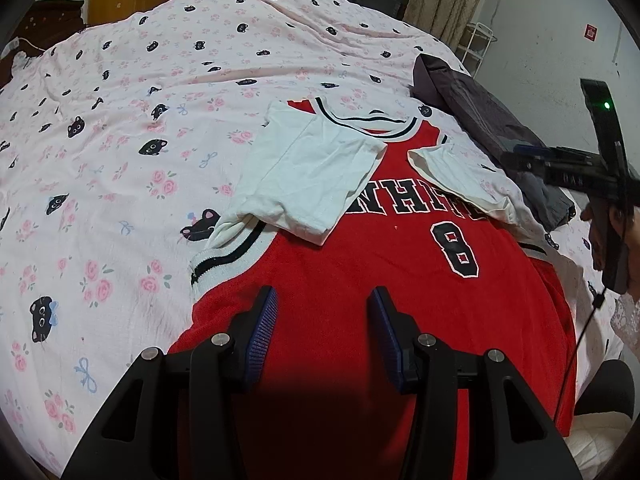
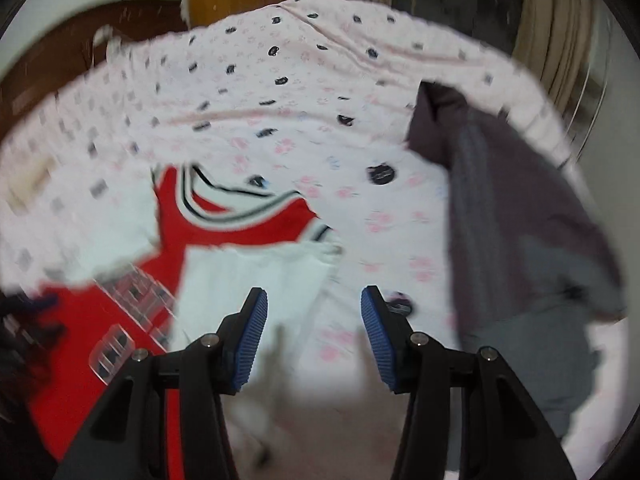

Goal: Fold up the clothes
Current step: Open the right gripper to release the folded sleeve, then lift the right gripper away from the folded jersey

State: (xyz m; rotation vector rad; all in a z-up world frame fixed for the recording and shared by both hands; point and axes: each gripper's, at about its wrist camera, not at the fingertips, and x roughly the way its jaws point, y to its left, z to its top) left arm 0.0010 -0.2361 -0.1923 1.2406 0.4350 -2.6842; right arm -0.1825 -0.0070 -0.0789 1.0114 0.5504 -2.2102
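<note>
A red jersey [image 1: 400,280] with a black number 8 lies face up on the bed. Its white left sleeve [image 1: 312,176] is folded across the chest, and its white right sleeve [image 1: 468,176] is turned partly inward. My left gripper [image 1: 324,300] hovers open over the jersey's lower part, with nothing between the pads. My right gripper [image 1: 520,156] reaches in from the right, beside the right sleeve. In the blurred right wrist view, the right gripper [image 2: 314,300] is open over the white sleeve [image 2: 256,276] and the sheet, and the red jersey [image 2: 240,228] lies to its left.
The pink sheet [image 1: 160,120] printed with flowers and black cat faces covers the bed. A pile of dark purple and grey clothes [image 1: 492,120] [image 2: 512,208] lies at the right edge. A hand with a lace sleeve [image 1: 628,320] holds the right gripper. Headboard, curtains and a white rack stand behind.
</note>
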